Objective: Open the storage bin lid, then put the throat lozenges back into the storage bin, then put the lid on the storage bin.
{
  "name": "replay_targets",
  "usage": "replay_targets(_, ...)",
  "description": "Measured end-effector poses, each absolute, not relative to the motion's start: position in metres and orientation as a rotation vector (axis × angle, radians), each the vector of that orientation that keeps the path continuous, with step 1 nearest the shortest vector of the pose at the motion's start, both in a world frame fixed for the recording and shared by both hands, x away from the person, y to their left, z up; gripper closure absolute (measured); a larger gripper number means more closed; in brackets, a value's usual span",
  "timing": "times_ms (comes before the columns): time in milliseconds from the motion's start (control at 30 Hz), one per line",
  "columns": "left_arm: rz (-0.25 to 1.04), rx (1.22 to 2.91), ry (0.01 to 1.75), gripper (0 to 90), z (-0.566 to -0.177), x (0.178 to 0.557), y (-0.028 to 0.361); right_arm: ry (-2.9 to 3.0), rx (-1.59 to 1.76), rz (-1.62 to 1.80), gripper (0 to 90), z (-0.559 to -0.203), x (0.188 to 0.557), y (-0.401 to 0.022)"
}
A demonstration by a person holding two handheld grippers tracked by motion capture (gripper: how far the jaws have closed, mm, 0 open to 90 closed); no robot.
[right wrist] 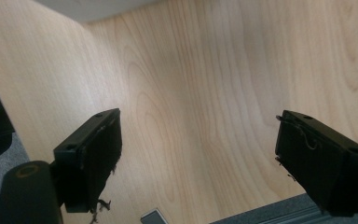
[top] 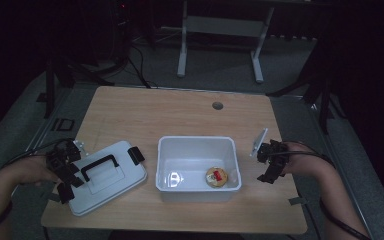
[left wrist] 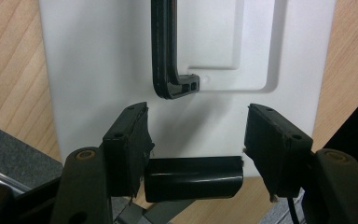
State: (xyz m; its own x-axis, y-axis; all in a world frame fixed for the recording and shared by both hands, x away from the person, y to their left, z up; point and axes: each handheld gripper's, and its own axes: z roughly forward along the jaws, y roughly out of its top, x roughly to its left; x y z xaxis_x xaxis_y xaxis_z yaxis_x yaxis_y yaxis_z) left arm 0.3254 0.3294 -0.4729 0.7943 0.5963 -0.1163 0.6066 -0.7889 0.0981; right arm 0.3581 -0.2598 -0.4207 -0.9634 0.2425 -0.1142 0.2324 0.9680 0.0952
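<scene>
Left gripper (left wrist: 196,140) fingers pinching black latch (left wrist: 193,178) of white lid (left wrist: 88,70); right gripper (right wrist: 198,154) fingers spread.

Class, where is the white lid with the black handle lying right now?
In the high view the white lid lies flat on the table's left side, beside the open white box, at the left gripper.

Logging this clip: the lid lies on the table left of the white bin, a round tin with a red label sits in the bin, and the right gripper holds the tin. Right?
Not quite. The right gripper holds nothing: the right gripper view shows its jaws open over bare table. The high view shows the tin in the bin and the lid to its left.
</scene>
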Motion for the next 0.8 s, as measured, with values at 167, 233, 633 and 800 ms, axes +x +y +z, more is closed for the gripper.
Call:
replay_targets(167,-0.129,2.858,0.962,39.3,-0.475,0.325,0.330,3.011,0.399,0.103,14.5,-0.438,0.357,-0.269)
replay_targets(233,-0.123,2.858,0.972,39.3,-0.475,0.325,0.330,3.013,0.409,0.098,14.5,-0.444,0.357,-0.272)
replay_targets(633,-0.111,2.863,0.967,39.0,-0.476,0.324,0.330,3.013,0.454,0.123,14.5,-0.457,0.350,-0.286)
replay_targets(800,-0.108,2.874,0.956,39.0,-0.477,0.323,0.328,3.014,0.469,0.125,14.6,-0.461,0.346,-0.291)
